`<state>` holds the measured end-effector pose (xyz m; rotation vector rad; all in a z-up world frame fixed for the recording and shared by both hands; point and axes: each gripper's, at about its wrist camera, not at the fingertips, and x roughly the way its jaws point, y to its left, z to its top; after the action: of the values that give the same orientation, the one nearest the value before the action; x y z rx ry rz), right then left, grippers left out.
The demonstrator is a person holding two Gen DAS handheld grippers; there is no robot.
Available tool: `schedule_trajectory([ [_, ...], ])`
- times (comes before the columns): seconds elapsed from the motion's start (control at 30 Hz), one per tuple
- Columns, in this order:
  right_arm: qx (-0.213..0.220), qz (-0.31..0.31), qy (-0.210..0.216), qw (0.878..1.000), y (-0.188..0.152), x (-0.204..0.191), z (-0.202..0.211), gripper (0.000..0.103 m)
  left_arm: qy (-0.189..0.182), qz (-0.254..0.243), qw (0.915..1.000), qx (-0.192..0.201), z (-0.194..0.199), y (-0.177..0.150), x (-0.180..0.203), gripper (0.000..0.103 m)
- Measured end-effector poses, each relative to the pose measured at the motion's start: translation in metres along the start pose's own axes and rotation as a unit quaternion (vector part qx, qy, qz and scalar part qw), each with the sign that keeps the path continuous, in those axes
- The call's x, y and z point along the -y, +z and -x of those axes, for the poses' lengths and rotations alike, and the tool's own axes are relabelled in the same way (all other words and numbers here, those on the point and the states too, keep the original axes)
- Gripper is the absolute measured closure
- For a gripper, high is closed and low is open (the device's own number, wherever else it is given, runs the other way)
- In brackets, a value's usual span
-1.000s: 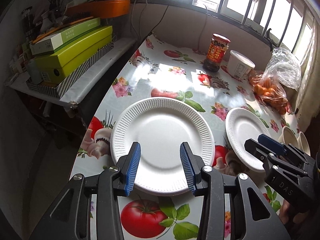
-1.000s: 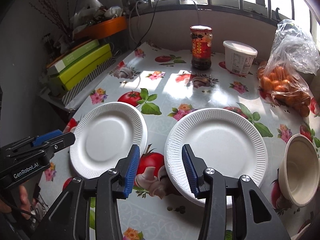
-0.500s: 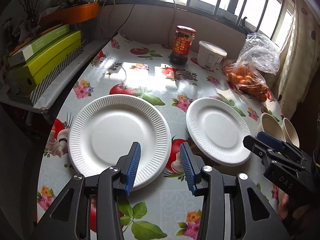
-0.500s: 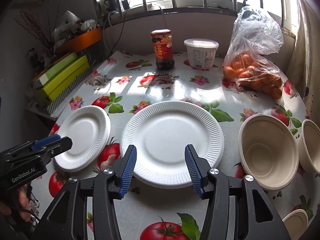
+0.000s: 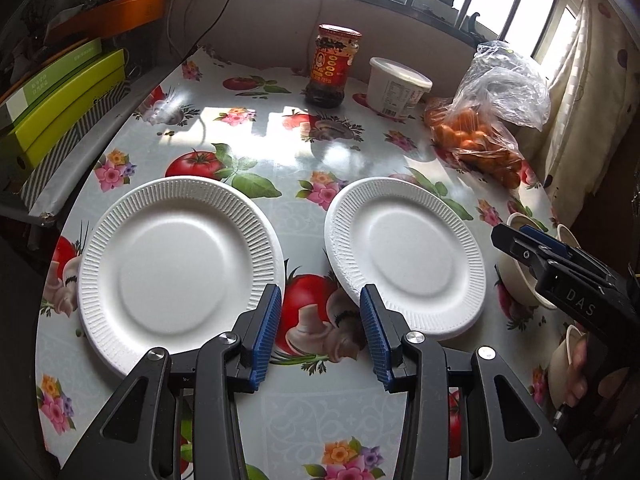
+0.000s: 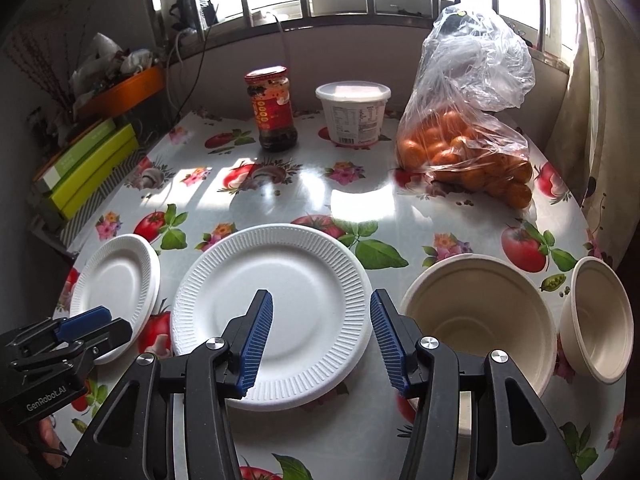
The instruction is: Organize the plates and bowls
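Right wrist view alone gives me both bowls whole.
My left gripper [image 5: 316,330] and right gripper [image 6: 320,336] tilt downward, jaws open, empty; large bowl [image 6: 478,316], small bowl [image 6: 598,316].

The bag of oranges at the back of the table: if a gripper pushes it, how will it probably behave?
The bag of oranges would probably sag and shift, since its thin plastic is loose and crumpled. It looks fairly heavy, packed with fruit. The round oranges may roll inside, so it might slump sideways.
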<state>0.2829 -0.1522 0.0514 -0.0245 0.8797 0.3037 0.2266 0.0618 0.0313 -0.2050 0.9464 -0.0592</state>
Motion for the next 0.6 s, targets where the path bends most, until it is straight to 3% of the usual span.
schedule_trajectory([
  [0.47,-0.018,-0.011,0.0,1.0,0.019,0.022,-0.023,0.052,-0.005,0.004,0.9998,-0.02,-0.019,0.003,0.009,0.061],
  [0.6,-0.028,-0.042,0.025,0.998,0.026,0.03,-0.032,0.052,-0.006,0.013,0.9994,-0.032,-0.029,0.001,0.008,0.061],
])
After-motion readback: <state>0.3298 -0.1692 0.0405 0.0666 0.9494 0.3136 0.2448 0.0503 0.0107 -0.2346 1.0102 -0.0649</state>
